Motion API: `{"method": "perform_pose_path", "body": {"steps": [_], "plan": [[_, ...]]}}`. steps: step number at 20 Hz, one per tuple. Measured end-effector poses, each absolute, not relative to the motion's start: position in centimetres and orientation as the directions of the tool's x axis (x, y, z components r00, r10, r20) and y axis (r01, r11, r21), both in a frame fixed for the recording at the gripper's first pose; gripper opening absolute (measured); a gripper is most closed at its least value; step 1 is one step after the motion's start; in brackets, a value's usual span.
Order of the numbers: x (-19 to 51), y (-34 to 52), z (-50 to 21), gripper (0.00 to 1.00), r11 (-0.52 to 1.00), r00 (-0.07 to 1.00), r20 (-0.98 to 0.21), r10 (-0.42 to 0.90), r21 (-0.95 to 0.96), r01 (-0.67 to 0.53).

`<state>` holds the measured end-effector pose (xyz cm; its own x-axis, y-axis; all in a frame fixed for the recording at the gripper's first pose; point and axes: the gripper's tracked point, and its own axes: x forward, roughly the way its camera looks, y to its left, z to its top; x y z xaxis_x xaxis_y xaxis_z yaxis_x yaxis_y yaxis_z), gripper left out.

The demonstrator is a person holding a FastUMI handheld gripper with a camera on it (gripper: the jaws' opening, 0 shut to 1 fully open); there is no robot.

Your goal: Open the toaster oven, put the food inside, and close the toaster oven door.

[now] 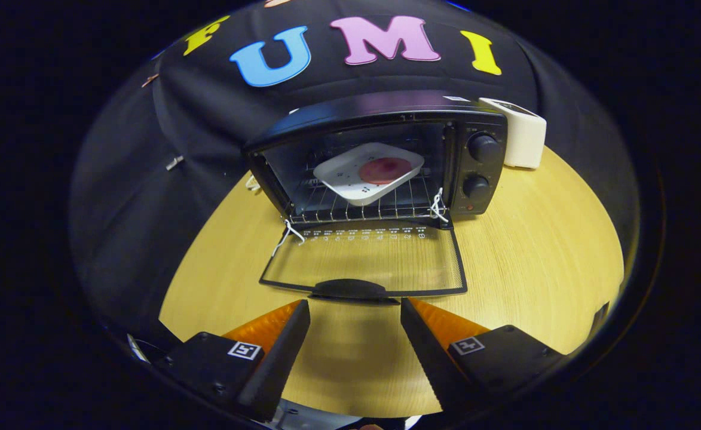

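Observation:
A black toaster oven point(386, 113) stands on the round wooden table point(535, 263), its glass door point(365, 263) folded down flat toward me. Inside, on the wire rack point(356, 206), rests a white square tray point(368, 172) holding a round reddish piece of food point(384, 170). The door's black handle point(353, 289) lies just ahead of my fingertips. My gripper point(355, 310) is open, with only bare tabletop between its fingers, and it touches nothing.
A white box-shaped appliance point(520, 137) stands behind the oven's right side. Two black knobs point(481, 167) are on the oven's right panel. White strings point(287, 233) hang at the door hinges. Black cloth surrounds the table at the back and left.

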<state>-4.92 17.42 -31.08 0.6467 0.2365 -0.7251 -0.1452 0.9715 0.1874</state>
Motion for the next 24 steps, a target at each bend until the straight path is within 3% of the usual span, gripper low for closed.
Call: {"method": "perform_pose_path", "body": {"steps": [11, 24], "plan": [[-4.6, 18.3, -37.0, 0.99, 0.989, 0.559, -0.825, 0.089, 0.004, -0.15], [-3.8, 18.5, -37.7, 1.0, 0.997, 0.535, -0.843, 0.055, 0.021, -0.068]]}}
